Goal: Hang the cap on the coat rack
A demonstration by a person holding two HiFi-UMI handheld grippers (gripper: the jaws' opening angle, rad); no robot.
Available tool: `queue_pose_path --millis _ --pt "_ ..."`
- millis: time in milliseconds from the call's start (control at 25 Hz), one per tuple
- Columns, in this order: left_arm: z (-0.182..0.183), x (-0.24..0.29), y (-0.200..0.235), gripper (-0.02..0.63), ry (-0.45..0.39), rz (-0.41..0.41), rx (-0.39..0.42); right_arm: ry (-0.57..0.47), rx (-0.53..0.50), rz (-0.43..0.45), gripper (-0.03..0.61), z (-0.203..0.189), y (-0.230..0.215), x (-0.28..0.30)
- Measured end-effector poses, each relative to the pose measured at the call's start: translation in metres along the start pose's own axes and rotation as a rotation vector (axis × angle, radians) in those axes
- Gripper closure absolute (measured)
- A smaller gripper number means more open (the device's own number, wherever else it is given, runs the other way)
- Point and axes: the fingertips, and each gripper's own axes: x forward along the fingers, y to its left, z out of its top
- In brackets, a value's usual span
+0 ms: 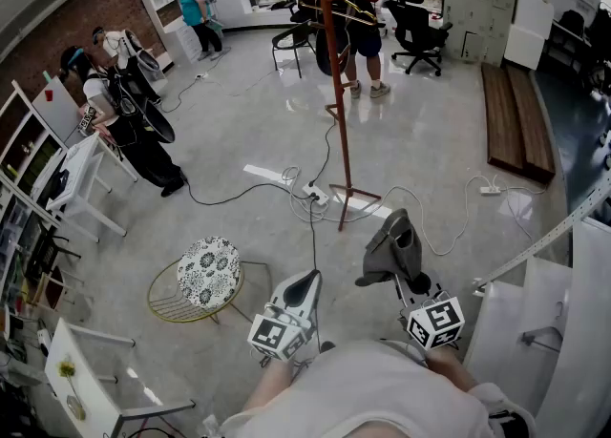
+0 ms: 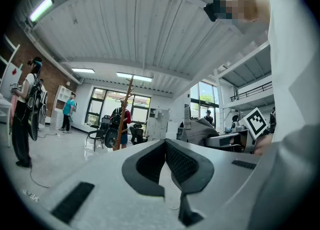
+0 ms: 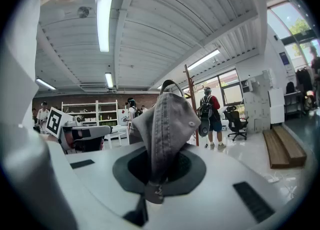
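Right claw (image 3: 159, 168) is clamped on the cap (image 3: 167, 121), well short of the rack. It looks light, soft and floppy, so grip the rim and leave the crown free. Left claw (image 2: 165, 149) is pinched together, empty. Rack (image 1: 334, 93) is ahead.

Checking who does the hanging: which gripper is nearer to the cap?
Right. The right gripper has its fingers shut on the grey cap. The left gripper is off to its left, apart from the cap, holding nothing.
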Motion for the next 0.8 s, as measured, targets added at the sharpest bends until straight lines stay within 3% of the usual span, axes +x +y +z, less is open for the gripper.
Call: queue_pose_path --millis 800 --pt "-0.005 0.007 -0.009 0.604 0.03 0.013 0.007 -0.002 0.017 -0.004 0.558 -0.003 -0.015 0.0"
